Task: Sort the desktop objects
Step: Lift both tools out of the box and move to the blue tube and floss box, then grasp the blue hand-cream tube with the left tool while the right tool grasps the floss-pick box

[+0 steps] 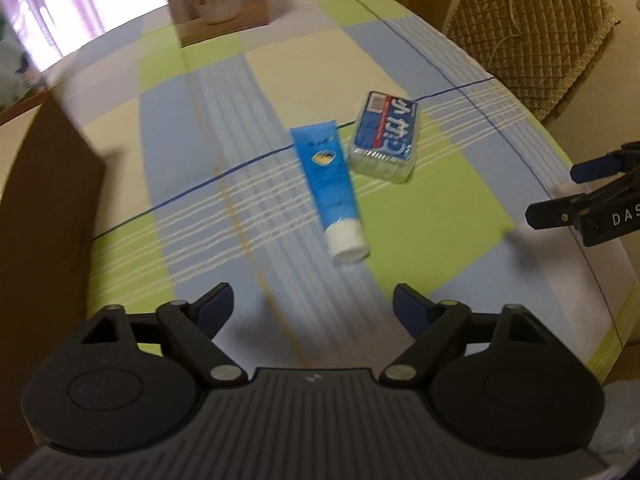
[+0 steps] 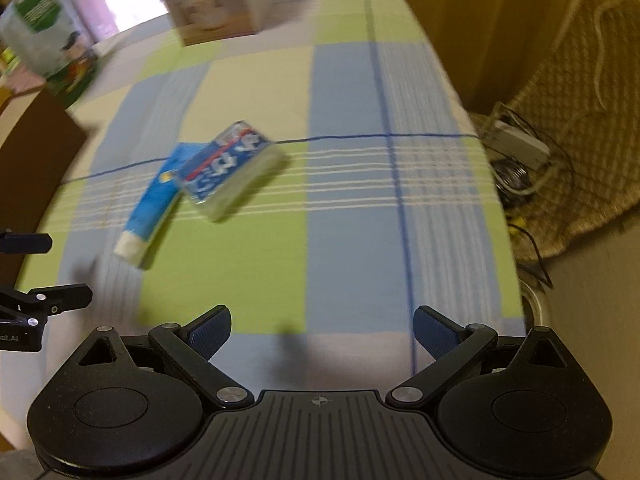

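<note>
A blue tube with a white cap point(image 1: 330, 186) lies on the checked tablecloth point(image 1: 200, 128), cap toward me. A clear plastic box with a blue and red label point(image 1: 384, 138) lies just right of it. Both show in the right wrist view, the tube point(image 2: 150, 208) and the box point(image 2: 230, 170), blurred. My left gripper point(image 1: 312, 304) is open and empty, above the cloth, short of the tube. My right gripper point(image 2: 322, 326) is open and empty, nearer than the box; it also shows at the right edge of the left wrist view point(image 1: 556, 194).
A tall carton point(image 1: 218, 0) stands at the table's far edge; it also shows in the right wrist view point(image 2: 216, 0). A green and white package point(image 2: 48, 40) stands far left. A quilted chair point(image 1: 528, 32) is right of the table, with cables and a small device point(image 2: 520, 152) beside it.
</note>
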